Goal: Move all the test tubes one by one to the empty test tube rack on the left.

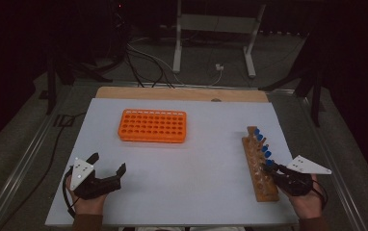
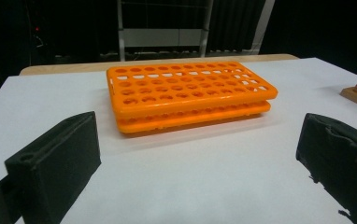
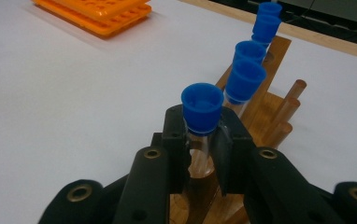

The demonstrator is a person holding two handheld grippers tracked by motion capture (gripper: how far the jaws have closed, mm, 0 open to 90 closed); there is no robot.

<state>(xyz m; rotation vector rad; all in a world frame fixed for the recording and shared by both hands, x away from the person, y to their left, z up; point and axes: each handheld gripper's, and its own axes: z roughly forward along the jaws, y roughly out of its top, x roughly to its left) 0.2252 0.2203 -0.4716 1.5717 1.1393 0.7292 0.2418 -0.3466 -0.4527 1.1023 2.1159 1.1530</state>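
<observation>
the right gripper (image 1: 274,169) sits at about four o'clock on the white table top (image 1: 196,192), its black jaws clamped on a clear glass test tube with a blue plastic cap (image 3: 202,108). in the right gripper view the pads press the glass just under the cap, one on each side — the tube stands upright, its lower part still down in the long wooden test tube rack (image 1: 258,166). four more blue-capped tubes (image 3: 245,79) line up behind it in the same rack, running away toward one o'clock in that view, with bare wooden pegs beside them. in the high view the rack lies lengthwise at three to four o'clock on the table, and the held tube is the nearest one to the person.

the left gripper (image 1: 108,167) rests at about eight o'clock, held in the person's left hand (image 1: 88,202), its jaws wide apart with nothing between them. in the left gripper view the orange plastic tube rack with many round holes (image 2: 190,95) lies ahead at twelve o'clock — well apart from the jaws, flat on the table, its holes empty. in the high view it sits near eleven o'clock of the table's middle.
</observation>
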